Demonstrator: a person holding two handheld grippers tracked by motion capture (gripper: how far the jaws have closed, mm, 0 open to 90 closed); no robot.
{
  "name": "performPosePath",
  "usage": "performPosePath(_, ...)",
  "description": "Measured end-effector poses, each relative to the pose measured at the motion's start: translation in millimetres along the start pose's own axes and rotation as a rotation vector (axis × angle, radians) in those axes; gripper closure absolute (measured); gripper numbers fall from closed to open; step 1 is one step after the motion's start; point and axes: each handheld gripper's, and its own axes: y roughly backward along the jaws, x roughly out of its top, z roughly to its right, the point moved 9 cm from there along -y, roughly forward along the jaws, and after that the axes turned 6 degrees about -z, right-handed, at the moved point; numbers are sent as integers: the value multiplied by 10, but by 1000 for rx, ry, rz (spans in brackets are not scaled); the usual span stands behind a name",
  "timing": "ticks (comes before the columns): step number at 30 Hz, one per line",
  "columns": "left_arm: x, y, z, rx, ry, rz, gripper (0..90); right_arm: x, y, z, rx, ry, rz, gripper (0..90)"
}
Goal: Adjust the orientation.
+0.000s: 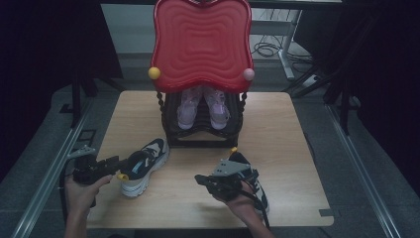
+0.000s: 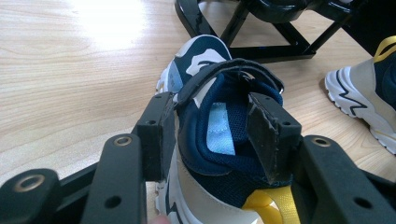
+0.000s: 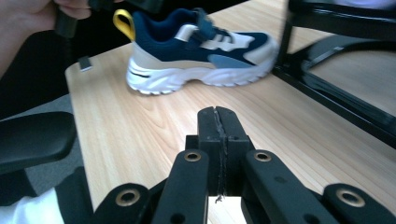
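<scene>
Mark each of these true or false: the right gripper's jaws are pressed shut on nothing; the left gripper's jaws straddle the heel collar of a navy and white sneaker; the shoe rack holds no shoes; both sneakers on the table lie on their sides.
1. The right gripper has its jaws pressed together with nothing between them. True.
2. The left gripper has its jaws either side of the heel collar of the left sneaker. True; whether the pads press on it cannot be told.
3. The black shoe rack holds no shoes. False: a pair of pale pink shoes sits on it, under the red tray.
4. Both sneakers lie on their sides. False: the left sneaker stands upright on its sole; the right sneaker is partly hidden by the hand.
</scene>
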Motion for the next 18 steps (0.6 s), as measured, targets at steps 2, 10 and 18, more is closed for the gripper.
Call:
performPosePath(2,-8,-26,12,-4,-3,-3,523,-31,82,65,-14,-11,2,896)
performPosePath(10,-29,-61,42,-5,-12,-13,522,-271,471,315,-79,-53,-7,896)
performPosePath(18,-48,-40,25,-3,-5,-9,521,-540,669,378,-112,-76,-37,897)
